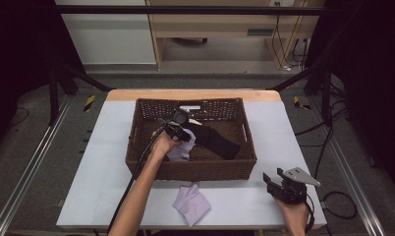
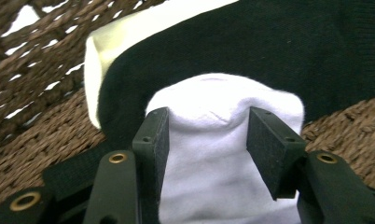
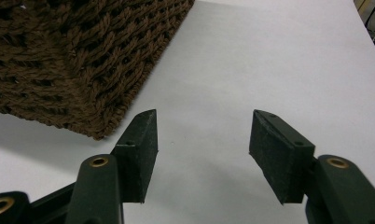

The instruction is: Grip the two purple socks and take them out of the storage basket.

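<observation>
The left gripper (image 2: 204, 135) has its black jaws spread apart on either side of a pale lilac soft cloth sock (image 2: 223, 154), whose rounded end rises between them; whether the pads press the cloth cannot be told. Just beyond that sock lies a black knitted sock (image 2: 251, 46), and a cream-white cloth piece (image 2: 129, 32) peeks out along its far edge. All three rest on the woven floor of a brown wicker rectangular basket (image 2: 31, 135).

In the high view, the left gripper (image 1: 183, 132) reaches into the basket (image 1: 195, 169) from its near left side, the black sock (image 1: 216, 140) stretching to the right of it.

The right gripper (image 3: 203, 140) holds its jaws wide apart over bare table, with nothing between them, the basket's corner (image 3: 83, 60) to their far left. It sits near the table's near right corner (image 1: 284, 189), well apart from the basket.

A second pale lilac sock (image 1: 191, 205) lies flat on the white table (image 1: 102, 162), just near of the basket's front wall.
</observation>
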Demonstrator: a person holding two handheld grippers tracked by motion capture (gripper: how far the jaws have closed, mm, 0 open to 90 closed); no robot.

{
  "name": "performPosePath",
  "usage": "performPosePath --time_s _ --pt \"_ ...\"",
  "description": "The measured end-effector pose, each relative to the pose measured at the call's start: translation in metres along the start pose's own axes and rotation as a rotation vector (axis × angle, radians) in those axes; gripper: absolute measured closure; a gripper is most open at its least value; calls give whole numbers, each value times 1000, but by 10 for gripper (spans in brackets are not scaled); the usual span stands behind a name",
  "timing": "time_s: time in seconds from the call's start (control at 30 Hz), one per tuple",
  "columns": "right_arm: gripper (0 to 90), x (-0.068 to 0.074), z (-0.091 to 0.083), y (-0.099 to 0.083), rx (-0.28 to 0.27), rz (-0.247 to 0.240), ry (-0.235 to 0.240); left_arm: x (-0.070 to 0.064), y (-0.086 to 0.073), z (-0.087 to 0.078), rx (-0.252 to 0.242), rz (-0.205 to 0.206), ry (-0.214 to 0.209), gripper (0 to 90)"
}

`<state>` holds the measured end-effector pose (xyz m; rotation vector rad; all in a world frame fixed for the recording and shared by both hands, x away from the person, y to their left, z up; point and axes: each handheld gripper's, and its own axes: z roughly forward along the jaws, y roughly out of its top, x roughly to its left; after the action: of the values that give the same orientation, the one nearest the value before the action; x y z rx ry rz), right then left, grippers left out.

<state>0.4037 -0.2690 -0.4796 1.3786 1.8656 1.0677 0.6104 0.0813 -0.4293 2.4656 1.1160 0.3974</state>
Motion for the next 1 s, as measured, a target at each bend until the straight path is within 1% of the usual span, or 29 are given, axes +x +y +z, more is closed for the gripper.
performPosePath --time_s 0.07,0.1,0.13,0.17,0.2,0.23,0.27,0.3,0.33,0.43,0.47,0.5,0.53,0.57,0.6,0.67,0.7,0.73,0.77,0.8,0.83,0.87,0.9,0.93,0.97,1.0 --pt "421 0 0 0 1 4 2 -1 1 1 2 14 -6 534" --pt "421 0 0 0 1 4 2 -1 1 1 2 14 -6 572" --pt "422 0 0 0 -1 0 -1 -1 3 2 10 23 -19 626" --pt "422 0 0 0 -1 0 -1 -1 3 2 10 23 -19 663" --pt "422 0 0 0 -2 -1 0 -2 3 3 16 28 -21 663" --pt "422 0 0 0 -2 -2 0 -3 4 4 20 28 -19 716" --pt "422 0 0 0 -2 -1 1 -1 4 4 32 10 -30 804" --pt "422 0 0 0 -2 -1 1 -1 4 4 32 10 -30 830" --pt "423 0 0 0 -3 -1 0 -1 4 3 38 8 -33 848" --pt "424 0 0 0 -3 -2 -2 -1 4 2 32 5 -37 861" --pt "424 0 -1 0 -4 -1 -1 -1 3 -1 24 5 -53 860" --pt "424 0 -1 0 -4 -1 -1 -1 3 -1 24 5 -53 859" --pt "424 0 -1 0 -2 5 1 -1 3 -7 -9 12 -79 859" --pt "424 0 -1 0 -2 5 1 -1 3 -7 -9 12 -79 859" --pt "424 -1 -1 0 -3 6 0 -2 3 -10 -30 15 -89 859" --pt "423 -2 -1 0 -2 8 -3 -4 2 -16 -67 22 -84 860" --pt "424 -2 -1 0 -3 7 -3 -4 2 -16 -67 22 -84 860" --pt "424 -2 -1 0 -3 7 -3 -5 1 -21 -100 24 -90 861" --pt "424 -2 -1 0 -3 7 -3 -5 1 -21 -100 24 -90 862" --pt "424 -2 -1 0 -2 6 -4 -5 1 -26 -132 28 -96 862" --pt "425 -2 -1 -1 -3 6 -5 -5 0 -28 -147 30 -95 863" --pt "426 -2 -1 -1 1 11 -4 -6 -2 -35 -188 29 -93 865" --pt "426 -2 -1 -1 1 11 -4 -6 -2 -35 -188 29 -93 865" --pt "428 -2 -1 -1 2 10 -4 -6 -3 -41 -220 30 -98 866" --pt "428 -2 -1 -1 2 10 -4 -6 -5 -46 -247 31 -93 866" --pt "428 -2 -1 -1 2 8 -4 -6 -9 -56 -297 33 -88 866"
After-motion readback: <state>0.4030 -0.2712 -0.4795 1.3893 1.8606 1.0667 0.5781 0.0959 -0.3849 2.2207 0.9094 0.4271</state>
